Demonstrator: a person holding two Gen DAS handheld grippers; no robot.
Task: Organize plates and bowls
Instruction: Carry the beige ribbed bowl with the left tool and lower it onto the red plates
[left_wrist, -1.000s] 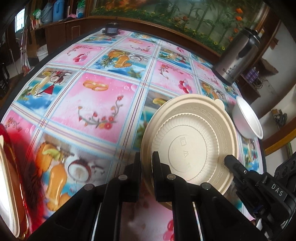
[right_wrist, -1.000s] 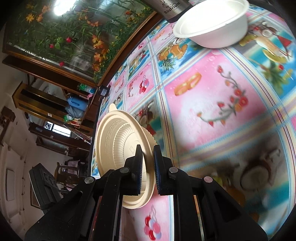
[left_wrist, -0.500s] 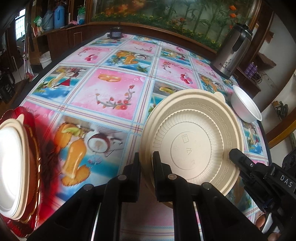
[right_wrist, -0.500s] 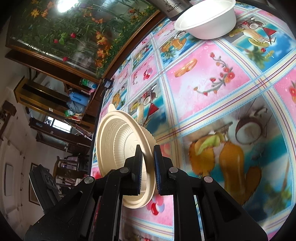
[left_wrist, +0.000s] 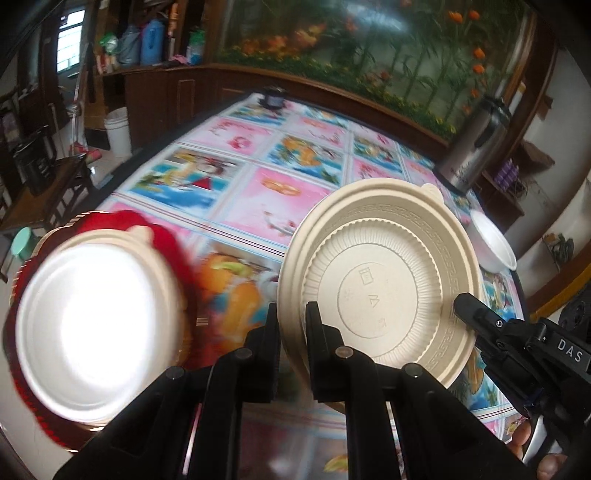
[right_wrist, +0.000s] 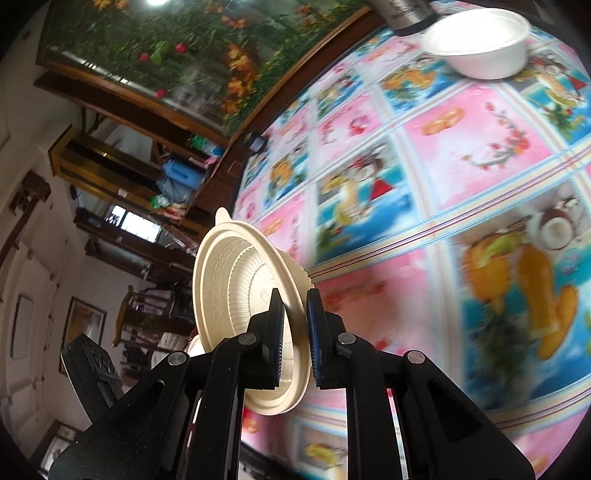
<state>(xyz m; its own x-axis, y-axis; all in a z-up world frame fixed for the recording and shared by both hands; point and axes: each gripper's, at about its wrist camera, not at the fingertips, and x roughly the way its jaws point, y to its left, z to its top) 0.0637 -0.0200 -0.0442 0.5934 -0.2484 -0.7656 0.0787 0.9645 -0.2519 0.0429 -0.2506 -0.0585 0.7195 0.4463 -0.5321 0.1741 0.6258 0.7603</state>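
Note:
A cream plastic plate (left_wrist: 380, 280) is held in the air over the table, pinched at opposite rims by both grippers. My left gripper (left_wrist: 291, 317) is shut on its near rim. My right gripper (right_wrist: 295, 306) is shut on the same plate (right_wrist: 236, 280), and its fingers (left_wrist: 476, 317) show at the plate's right edge in the left wrist view. A stack of a white plate on a cream plate on a red plate (left_wrist: 92, 332) lies at the left, blurred. A white bowl (right_wrist: 480, 44) stands at the far right of the table and also shows in the left wrist view (left_wrist: 493, 247).
The table carries a bright pink and blue fruit-print cloth (left_wrist: 280, 192). A steel thermos (left_wrist: 476, 144) stands at the far right edge behind the bowl. A small dark jar (left_wrist: 274, 99) sits at the far edge. Cabinets and a chair (left_wrist: 48, 177) lie beyond the left edge.
Both grippers have carried the cream plate leftward and higher. The stacked plates at the left have come much closer and fuller into the left wrist view. The white bowl has receded.

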